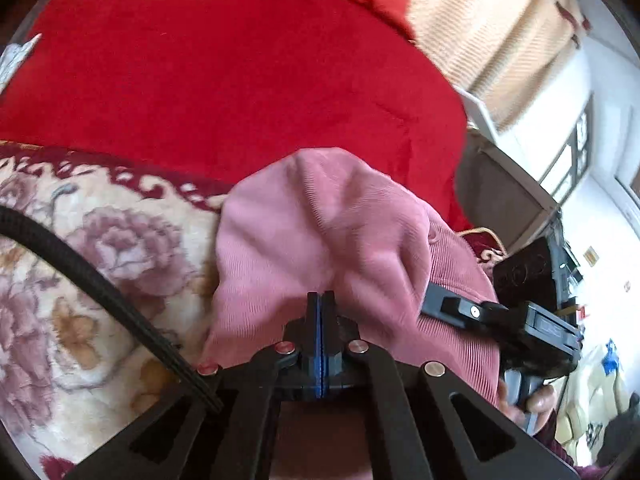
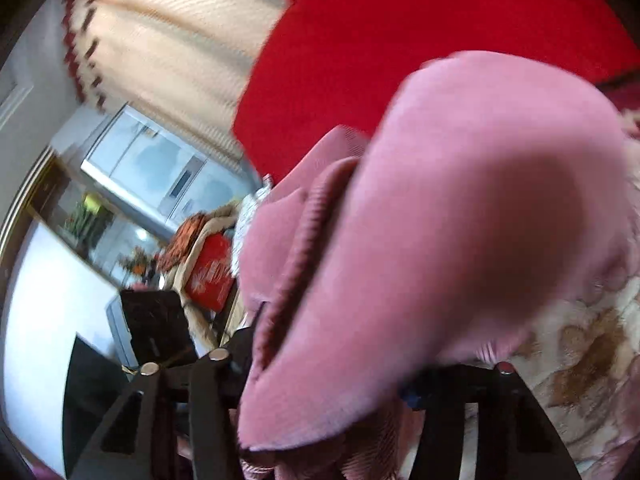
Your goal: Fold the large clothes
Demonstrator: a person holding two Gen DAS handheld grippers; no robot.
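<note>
A pink ribbed garment [image 1: 320, 240] hangs bunched in front of my left gripper [image 1: 320, 300], whose jaws are pressed together on its edge. My right gripper [image 1: 436, 300] reaches in from the right of the left wrist view and its fingers are buried in the same pink fabric. In the right wrist view the pink garment [image 2: 460, 220] is draped over the gripper and hides the fingertips; the fabric is blurred and very close to the lens.
A red blanket [image 1: 220, 60] covers the bed behind. A floral cream and maroon blanket [image 1: 80, 260] lies below on the left. Striped curtains [image 1: 500, 32] and a window are at the right. A black cable [image 1: 100, 288] crosses the left side.
</note>
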